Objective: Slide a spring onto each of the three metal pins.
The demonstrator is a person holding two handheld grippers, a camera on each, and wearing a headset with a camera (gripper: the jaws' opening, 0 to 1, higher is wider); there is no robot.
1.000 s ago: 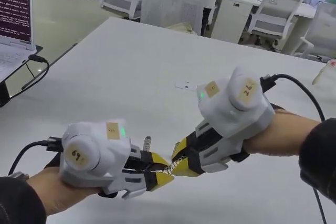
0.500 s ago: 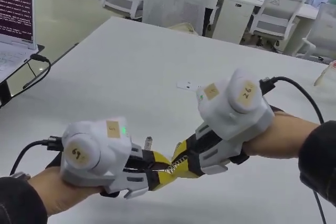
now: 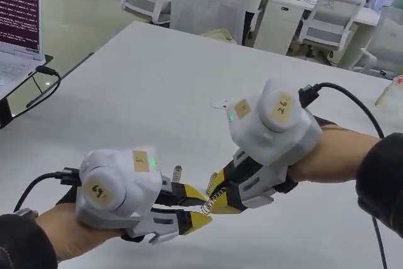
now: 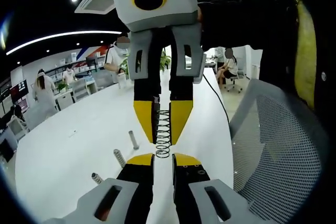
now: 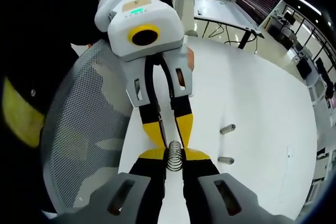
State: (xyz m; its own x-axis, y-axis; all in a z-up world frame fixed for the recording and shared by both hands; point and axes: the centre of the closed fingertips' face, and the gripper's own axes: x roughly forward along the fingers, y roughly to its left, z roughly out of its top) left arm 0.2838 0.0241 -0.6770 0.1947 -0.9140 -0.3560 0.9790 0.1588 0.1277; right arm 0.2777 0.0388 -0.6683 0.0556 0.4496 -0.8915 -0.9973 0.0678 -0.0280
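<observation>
Currently the spring (image 4: pixel 163 129) bridges both tools, lying level rather than upright.

Its far end is clenched in the right hand-held gripper (image 5: pixel 175 153). The left hand-held gripper (image 4: pixel 163 158) has its jaws close about the other end, though I cannot tell whether they pinch it. The spring's long axis runs jaw tip to jaw tip, above the table (image 4: pixel 79 145) near its near edge. In the left gripper view a bare-looking pin (image 4: pixel 134 139) stands upright just off to that view's left of the spring, a sprung pin (image 4: pixel 119 157) beside it. Likely the spring must tip upright and shift that way, and the left hand-held gripper seems the nearer one.
</observation>
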